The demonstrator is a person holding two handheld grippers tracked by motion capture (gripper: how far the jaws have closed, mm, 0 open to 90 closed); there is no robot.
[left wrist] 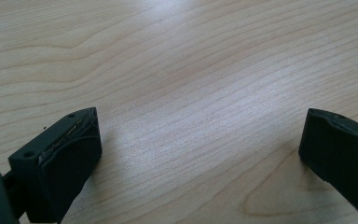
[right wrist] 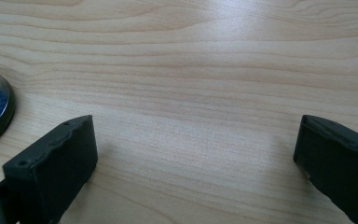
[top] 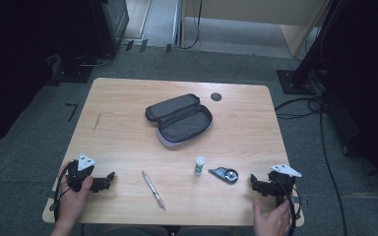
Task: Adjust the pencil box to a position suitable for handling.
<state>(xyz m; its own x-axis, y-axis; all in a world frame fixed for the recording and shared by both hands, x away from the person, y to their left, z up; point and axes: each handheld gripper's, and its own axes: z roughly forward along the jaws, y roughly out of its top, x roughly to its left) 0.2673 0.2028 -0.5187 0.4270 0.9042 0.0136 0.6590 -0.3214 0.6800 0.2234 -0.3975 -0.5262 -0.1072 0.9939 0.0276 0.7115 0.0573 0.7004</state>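
Resting at the table's (top: 128, 93) near corners, left gripper (top: 109, 178) and right gripper (top: 254, 183) lie spread and empty, likely awaiting the pencil case (top: 179, 119), pen (top: 153, 190), and correction tape (top: 225, 174).

Lying open mid-table (top: 128, 98): a pencil case (top: 179, 119). At its 6 o'clock, a small tube (top: 199, 165) standing upright; at 7, a pen (top: 153, 190); at 5, beside the tube, a tape dispenser (top: 224, 174). Resting at the near corners: left gripper (top: 109, 179) at 8, right gripper (top: 254, 184) at 4.
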